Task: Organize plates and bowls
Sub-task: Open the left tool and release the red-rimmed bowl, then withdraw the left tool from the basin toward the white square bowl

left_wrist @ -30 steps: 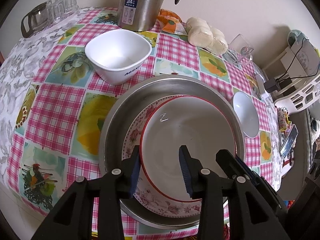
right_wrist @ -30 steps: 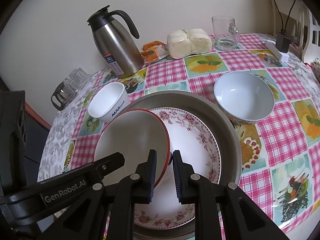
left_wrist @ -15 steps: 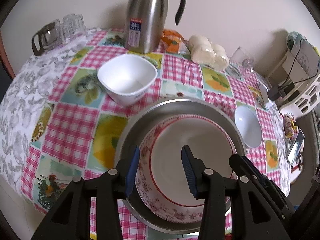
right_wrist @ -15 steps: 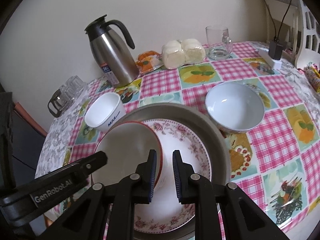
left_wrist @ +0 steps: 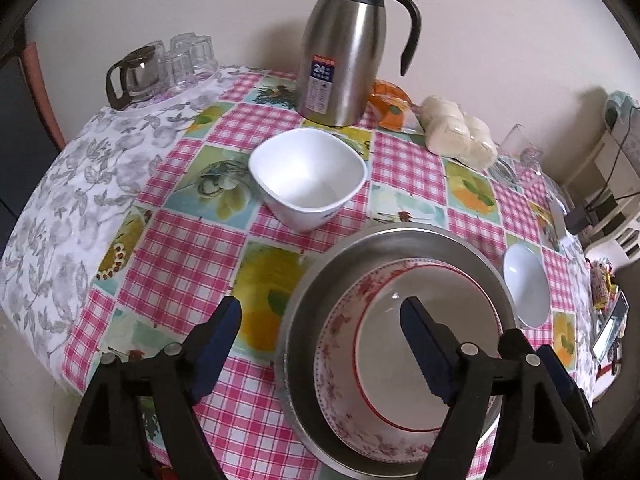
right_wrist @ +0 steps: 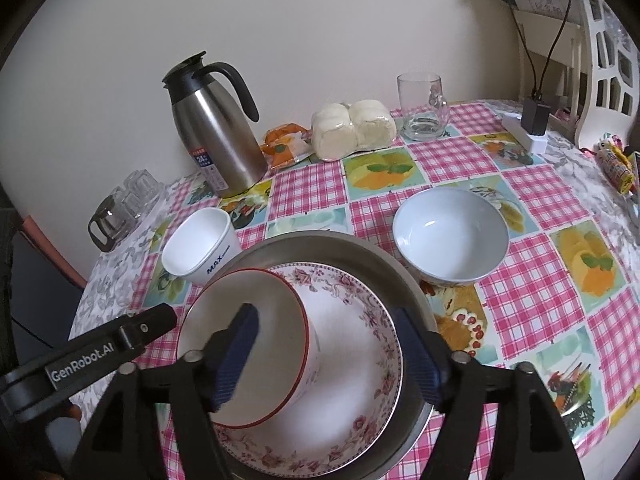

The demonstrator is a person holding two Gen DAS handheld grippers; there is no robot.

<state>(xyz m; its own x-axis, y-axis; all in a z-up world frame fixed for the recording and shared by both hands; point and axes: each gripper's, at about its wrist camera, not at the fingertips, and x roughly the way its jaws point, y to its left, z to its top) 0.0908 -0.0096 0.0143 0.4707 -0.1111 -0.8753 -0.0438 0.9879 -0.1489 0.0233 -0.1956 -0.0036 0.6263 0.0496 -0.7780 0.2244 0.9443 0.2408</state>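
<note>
Checked tablecloth (left_wrist: 180,248) — three bowls, one plate (right_wrist: 352,304)

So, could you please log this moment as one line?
left gripper: open, just opening | right gripper: open, just released | red-rimmed bowl: nested in floral plate

The tall stainless-steel vacuum jug with a black lid and handle (left_wrist: 347,52) carries a blue-and-white label whose large figure reads "24"; the smaller print below it is too fine to read. The white square-rimmed bowl (right_wrist: 199,246) bears "MAX" in blue letters on its side. The black arm of the left gripper (left_wrist: 320,354) shows "GenRobot.AI" in white in the right wrist view.
</note>
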